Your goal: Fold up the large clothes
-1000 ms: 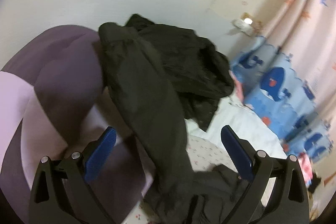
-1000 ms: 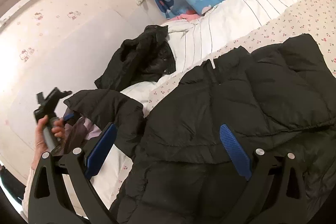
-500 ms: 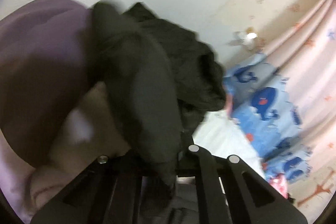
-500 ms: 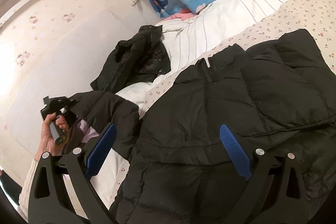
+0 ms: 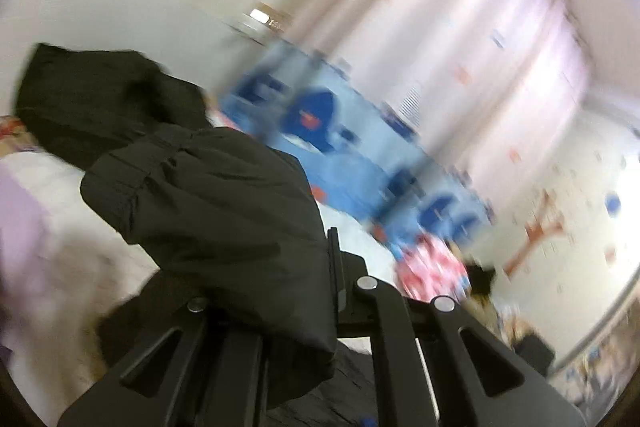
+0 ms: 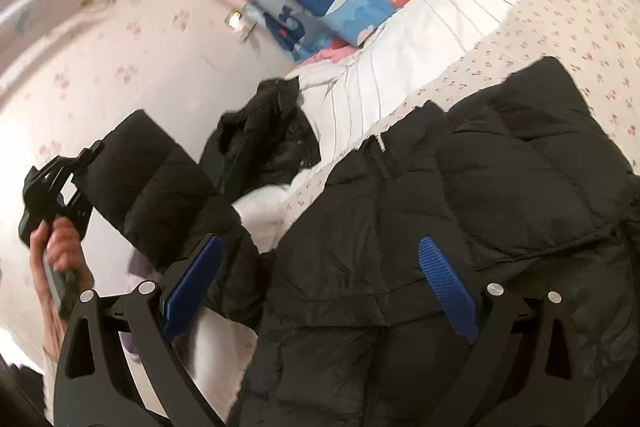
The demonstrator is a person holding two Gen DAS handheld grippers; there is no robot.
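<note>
Left tool (image 6: 80, 163) clamped on sleeve (image 6: 160, 187) of black puffer jacket (image 6: 460, 227), cuff end lifted off bed (image 6: 560, 11). Right tool (image 6: 320, 275) spread apart, empty, hovering over jacket body. Jacket spread flat on floral sheet, collar toward striped white duvet (image 6: 400, 51); long axis running from collar back toward right tool. Second dark garment (image 6: 264, 143) heaped near wall. Step judged: sleeve fold-in. Next move likely calls for carrying sleeve across jacket body, laying it flat, letting go.

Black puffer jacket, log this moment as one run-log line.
left gripper: shut on sleeve, raised | right gripper: open, above black puffer jacket | jacket body: flat on bed | fold: not done
</note>
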